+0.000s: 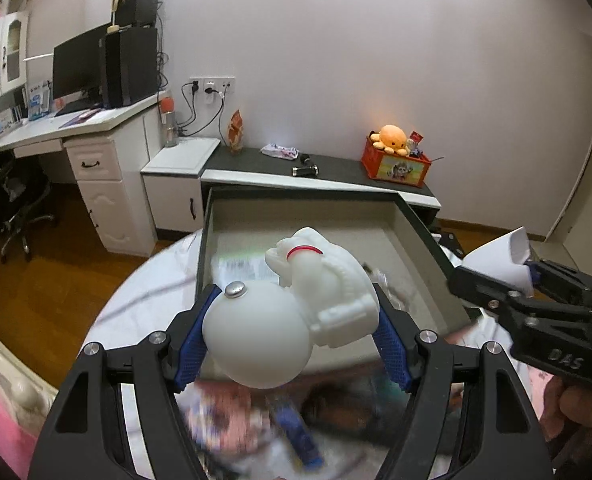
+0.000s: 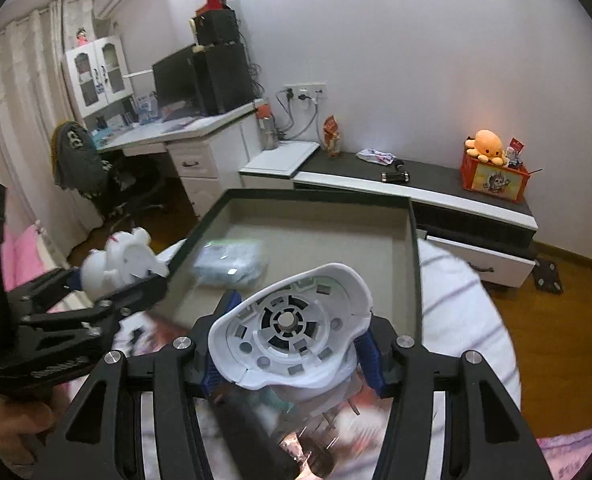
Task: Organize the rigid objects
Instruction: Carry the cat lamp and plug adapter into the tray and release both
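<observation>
Both tongs full above the open tray

Left tongs [image 1: 292, 344] are clamped on a white astronaut figure [image 1: 296, 312], its round helmet toward the camera, held over the near left corner of the dark-rimmed tray [image 1: 424, 236]. Right tongs [image 2: 292, 356] grip a white plastic base [image 2: 292, 332], hollow underside facing the lens, above the tray's near edge. A blurred clear packet [image 2: 232, 262] lies inside the tray.

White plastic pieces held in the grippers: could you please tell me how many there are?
2: a white astronaut figure in the left gripper, a white hollow shell in the right gripper.
</observation>
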A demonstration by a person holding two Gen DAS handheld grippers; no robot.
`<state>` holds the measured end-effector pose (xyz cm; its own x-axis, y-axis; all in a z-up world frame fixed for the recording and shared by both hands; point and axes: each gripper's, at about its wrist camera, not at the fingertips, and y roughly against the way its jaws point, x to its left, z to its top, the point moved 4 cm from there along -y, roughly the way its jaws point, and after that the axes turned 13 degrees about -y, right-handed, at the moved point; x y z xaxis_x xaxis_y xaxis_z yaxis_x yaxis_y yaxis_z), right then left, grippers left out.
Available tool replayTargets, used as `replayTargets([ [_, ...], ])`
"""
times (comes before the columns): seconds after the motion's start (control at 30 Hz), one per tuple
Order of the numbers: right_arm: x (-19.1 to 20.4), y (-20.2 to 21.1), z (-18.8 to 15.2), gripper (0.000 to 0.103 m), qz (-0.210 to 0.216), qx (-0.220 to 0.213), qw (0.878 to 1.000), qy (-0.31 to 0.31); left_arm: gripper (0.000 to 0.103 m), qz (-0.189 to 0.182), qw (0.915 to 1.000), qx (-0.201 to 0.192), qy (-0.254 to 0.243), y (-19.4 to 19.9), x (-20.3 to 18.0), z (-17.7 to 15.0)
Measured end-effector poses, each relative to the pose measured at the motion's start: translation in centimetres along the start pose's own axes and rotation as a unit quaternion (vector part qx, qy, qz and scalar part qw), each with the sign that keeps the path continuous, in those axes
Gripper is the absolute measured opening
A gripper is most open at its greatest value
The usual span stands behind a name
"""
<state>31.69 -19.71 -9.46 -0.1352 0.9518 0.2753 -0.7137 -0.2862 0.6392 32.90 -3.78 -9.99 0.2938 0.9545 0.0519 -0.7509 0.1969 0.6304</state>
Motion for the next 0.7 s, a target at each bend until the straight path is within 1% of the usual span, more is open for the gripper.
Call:
replayTargets([
  [0.07,-0.9,-2.0,1.2,0.055,-0.002,0.011,1.0,-0.004,0.073,-0.002,1.0,0.003,-0.003,-1.8,-0.1,1.2],
  [0.17,-2.0,-4.8,1.9,0.055,-0.005,0.031,0.999,-0.009,0.073,-0.009,0.9998,0.02,-0.002,-5.0,-0.3,1.8],
  [0.23,-2.7,-6.5,2.2,0.056,-0.011,0.042,0.999,-0.013,0.073,-0.012,0.9992,0.037,0.0,-7.3,-0.4,1.5],
  [0.33,-3.4,-8.3,1.9,0.056,-0.016,0.06,0.998,-0.018,0.073,-0.013,0.998,0.061,-0.002,-9.7,-0.5,0.6],
  [0.43,-4.0,-9.8,1.4,0.056,-0.023,0.081,0.996,-0.018,0.074,-0.007,0.9963,0.085,-0.004,-11.2,-0.7,-0.3],
  [0.5,-4.3,-10.6,1.0,0.056,-0.029,0.094,0.995,-0.016,0.078,-0.003,0.9961,0.088,-0.007,-11.4,-0.6,-0.4],
  [0.53,-4.3,-10.8,0.9,0.056,-0.032,0.098,0.995,-0.016,0.086,-0.001,0.996,0.088,-0.009,-11.4,-0.6,-0.4],
  [0.57,-4.5,-11.0,0.8,0.057,-0.032,0.1,0.994,-0.018,0.091,0.002,0.9963,0.086,-0.01,-11.3,-0.6,-0.4],
  [0.63,-4.8,-11.0,0.8,0.073,-0.036,0.096,0.994,-0.024,0.093,0.006,0.9969,0.078,-0.009,-10.7,-0.3,-0.5],
  [0.67,-5.1,-10.9,0.9,0.078,-0.038,0.091,0.995,-0.027,0.096,0.002,0.9973,0.073,-0.006,-10.2,-0.1,-0.5],
  [0.7,-5.0,-10.7,0.9,0.082,-0.031,0.091,0.995,-0.029,0.099,-0.001,0.9977,0.068,-0.002,-9.7,-0.1,-0.5],
])
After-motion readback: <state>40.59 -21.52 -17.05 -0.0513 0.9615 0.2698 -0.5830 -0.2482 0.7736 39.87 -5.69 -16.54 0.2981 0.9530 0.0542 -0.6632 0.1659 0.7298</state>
